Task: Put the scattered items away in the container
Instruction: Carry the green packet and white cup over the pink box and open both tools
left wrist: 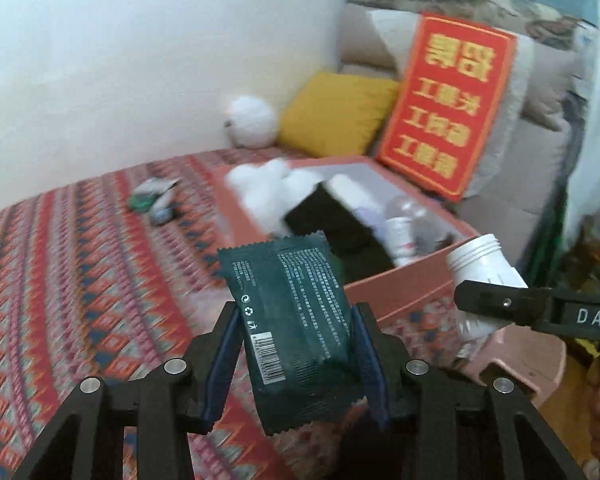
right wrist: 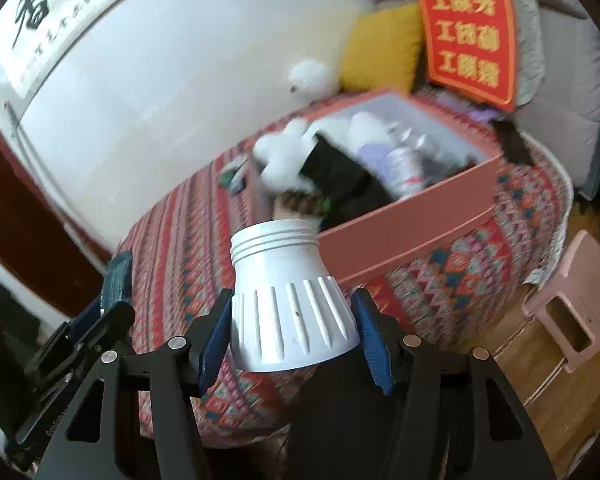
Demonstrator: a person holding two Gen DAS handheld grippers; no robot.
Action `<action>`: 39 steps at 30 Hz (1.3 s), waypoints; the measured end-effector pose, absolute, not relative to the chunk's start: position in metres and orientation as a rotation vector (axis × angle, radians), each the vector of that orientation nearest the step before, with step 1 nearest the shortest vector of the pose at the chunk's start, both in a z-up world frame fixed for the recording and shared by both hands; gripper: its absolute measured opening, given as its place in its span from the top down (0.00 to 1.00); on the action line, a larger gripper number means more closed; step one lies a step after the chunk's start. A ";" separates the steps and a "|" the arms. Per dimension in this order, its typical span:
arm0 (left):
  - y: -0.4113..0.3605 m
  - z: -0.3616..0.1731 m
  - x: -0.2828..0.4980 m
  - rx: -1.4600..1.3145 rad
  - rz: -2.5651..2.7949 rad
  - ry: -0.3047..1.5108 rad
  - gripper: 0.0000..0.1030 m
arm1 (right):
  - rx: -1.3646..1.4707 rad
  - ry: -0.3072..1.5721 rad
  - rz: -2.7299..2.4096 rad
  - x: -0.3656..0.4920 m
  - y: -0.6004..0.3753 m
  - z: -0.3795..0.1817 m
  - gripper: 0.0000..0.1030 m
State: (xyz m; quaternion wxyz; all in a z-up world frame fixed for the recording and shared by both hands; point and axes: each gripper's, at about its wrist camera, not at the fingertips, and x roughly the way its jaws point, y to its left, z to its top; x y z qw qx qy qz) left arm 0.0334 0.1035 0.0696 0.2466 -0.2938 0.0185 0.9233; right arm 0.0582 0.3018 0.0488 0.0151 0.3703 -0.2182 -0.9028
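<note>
Clamped between the left gripper [left wrist: 294,344] pads sits a dark green sachet [left wrist: 290,320], upright, printed back showing. Right of it, the right gripper [right wrist: 292,328] squeezes a white ribbed plastic piece [right wrist: 290,304], perhaps a lamp base, threaded neck forward. Beyond both claws, on the patterned bedspread [left wrist: 80,272], stands the open pink box [right wrist: 404,228] holding blurred white and dark items. Farther left of the box lie small scattered wrappers [left wrist: 154,200].
</note>
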 end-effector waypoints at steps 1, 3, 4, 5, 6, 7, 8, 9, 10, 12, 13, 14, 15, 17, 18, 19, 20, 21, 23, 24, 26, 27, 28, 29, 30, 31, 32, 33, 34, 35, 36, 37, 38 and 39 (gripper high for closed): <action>0.112 0.073 0.030 -0.794 2.508 0.060 0.54 | 1.135 -0.681 -2.833 0.056 0.309 0.053 0.40; 0.134 0.080 0.020 -0.776 2.480 0.083 0.54 | 1.113 -0.677 -2.868 0.050 0.321 0.059 0.40; 0.143 0.083 0.015 -0.770 2.471 0.092 0.54 | 1.102 -0.674 -2.886 0.046 0.327 0.063 0.40; 0.154 0.087 0.006 -0.764 2.464 0.103 0.54 | 1.094 -0.670 -2.901 0.040 0.332 0.066 0.40; 0.163 0.090 -0.004 -0.762 2.459 0.109 0.54 | 1.084 -0.664 -2.917 0.034 0.338 0.070 0.40; 0.170 0.094 -0.014 -0.761 2.459 0.109 0.54 | 1.067 -0.652 -2.935 0.027 0.345 0.077 0.40; 0.176 0.097 -0.024 -0.761 2.460 0.108 0.54 | 1.050 -0.639 -2.953 0.020 0.351 0.083 0.40; 0.181 0.100 -0.035 -0.761 2.464 0.107 0.54 | 1.030 -0.621 -2.974 0.012 0.357 0.089 0.40; 0.186 0.103 -0.046 -0.760 2.469 0.106 0.54 | 1.009 -0.595 -3.000 0.000 0.364 0.097 0.40; 0.195 0.106 -0.071 -0.774 2.471 0.097 0.54 | 0.981 -0.569 -3.024 -0.023 0.375 0.108 0.40; 0.199 0.107 -0.084 -0.782 2.471 0.092 0.54 | 0.967 -0.550 -3.036 -0.040 0.383 0.114 0.40; 0.204 0.107 -0.097 -0.789 2.474 0.091 0.54 | 0.966 -0.541 -3.038 -0.055 0.388 0.117 0.40; 0.209 0.107 -0.110 -0.795 2.476 0.091 0.54 | 0.965 -0.532 -3.041 -0.070 0.393 0.120 0.40; 0.216 0.103 -0.131 -0.808 2.473 0.086 0.54 | 0.964 -0.519 -3.039 -0.103 0.403 0.121 0.40; 0.219 0.100 -0.141 -0.816 2.469 0.080 0.54 | 0.965 -0.515 -3.035 -0.121 0.407 0.120 0.40; 0.223 0.097 -0.150 -0.824 2.462 0.076 0.54 | 0.965 -0.511 -3.031 -0.140 0.412 0.119 0.40; 0.227 0.092 -0.162 -0.839 2.448 0.064 0.54 | 0.966 -0.507 -3.026 -0.157 0.417 0.118 0.39; 0.231 0.086 -0.173 -0.857 2.422 0.048 0.53 | 0.977 -0.492 -3.018 -0.172 0.420 0.114 0.39; 0.236 0.073 -0.194 -0.912 2.374 0.025 0.28 | 1.058 -0.472 -3.060 -0.216 0.435 0.093 0.22; 0.235 0.067 -0.200 -0.935 2.376 0.014 0.18 | 1.106 -0.483 -3.069 -0.229 0.442 0.083 0.11; 0.229 0.056 -0.213 -0.979 2.389 -0.009 0.05 | 1.187 -0.520 -3.056 -0.246 0.453 0.066 0.11; 0.223 0.050 -0.217 -1.004 2.393 -0.013 0.05 | 1.203 -0.561 -3.021 -0.248 0.456 0.060 0.11; 0.219 0.046 -0.220 -1.026 2.392 -0.007 0.05 | 1.204 -0.613 -2.978 -0.246 0.457 0.054 0.11; 0.212 0.043 -0.221 -1.045 2.393 -0.006 0.05 | 1.206 -0.639 -2.958 -0.243 0.456 0.051 0.11; 0.204 0.039 -0.222 -1.063 2.395 -0.006 0.05 | 1.211 -0.656 -2.942 -0.237 0.453 0.050 0.11; 0.192 0.038 -0.221 -1.070 2.412 -0.011 0.05 | 1.210 -0.658 -2.930 -0.230 0.448 0.049 0.11; 0.180 0.036 -0.218 -1.074 2.433 -0.017 0.05 | 1.207 -0.651 -2.923 -0.224 0.441 0.050 0.11; 0.169 0.036 -0.216 -1.078 2.451 -0.021 0.05 | 1.203 -0.636 -2.911 -0.216 0.432 0.053 0.11; 0.158 0.035 -0.212 -1.086 2.472 -0.021 0.05 | 1.198 -0.625 -2.903 -0.209 0.423 0.056 0.11; 0.146 0.033 -0.207 -1.094 2.493 -0.020 0.05 | 1.190 -0.617 -2.898 -0.201 0.416 0.060 0.11; 0.136 0.031 -0.202 -1.101 2.506 -0.017 0.05 | 1.178 -0.614 -2.895 -0.190 0.405 0.065 0.11; 0.126 0.029 -0.197 -1.108 2.518 -0.014 0.05 | 1.167 -0.614 -2.891 -0.179 0.394 0.068 0.11; 0.116 0.027 -0.191 -1.114 2.529 -0.010 0.05 | 1.155 -0.615 -2.885 -0.169 0.388 0.068 0.11; 0.107 0.025 -0.185 -1.119 2.538 -0.007 0.05 | 1.141 -0.613 -2.876 -0.157 0.381 0.070 0.11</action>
